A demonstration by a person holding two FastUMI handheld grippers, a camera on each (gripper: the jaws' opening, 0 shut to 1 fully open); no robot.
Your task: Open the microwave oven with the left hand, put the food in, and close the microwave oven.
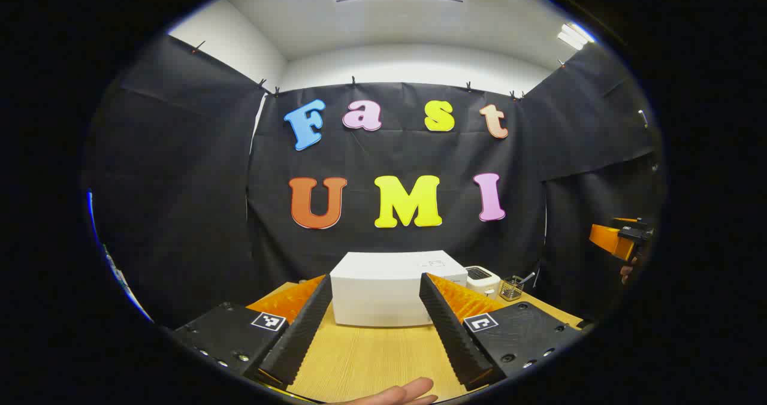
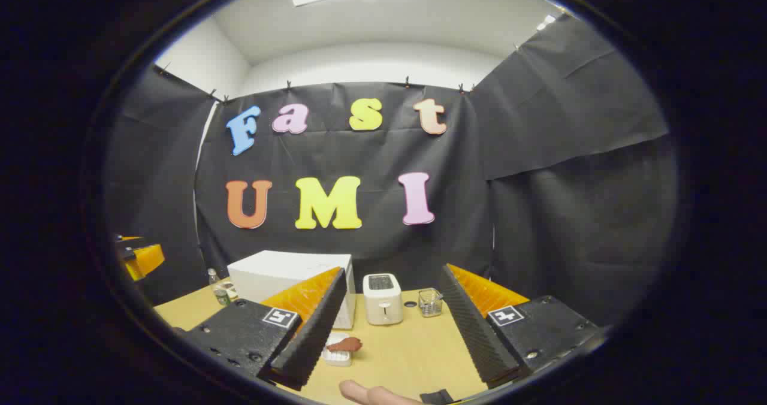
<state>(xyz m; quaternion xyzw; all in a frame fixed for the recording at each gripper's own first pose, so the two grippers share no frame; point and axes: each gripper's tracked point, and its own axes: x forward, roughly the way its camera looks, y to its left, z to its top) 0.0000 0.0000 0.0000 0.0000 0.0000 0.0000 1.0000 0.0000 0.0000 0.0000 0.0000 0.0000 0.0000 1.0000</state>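
**Left gripper view and right gripper view: both tools spread, microwave closed on the desk**

Left gripper view: the left hand-held gripper has its two fingers spread wide, holding nothing. Each finger is a black wedge with a ribbed inner face and an orange ribbed back, mounted on a matte black block carrying a square marker. A fingertip of the person shows at the bottom edge. Between the fingers, farther back, stands the microwave oven, a white box with square edges, door shut. It rests on the desk, a light wood-grain surface, bare between the tool and the oven.

Right gripper view: the right hand-held gripper is likewise spread and unloaded. Just beside its left finger lies the food, a brown piece on a small white tray, in front of the oven's near corner. A white toaster and a small wire holder stand behind, well apart from the fingers. A bottle stands left of the oven.
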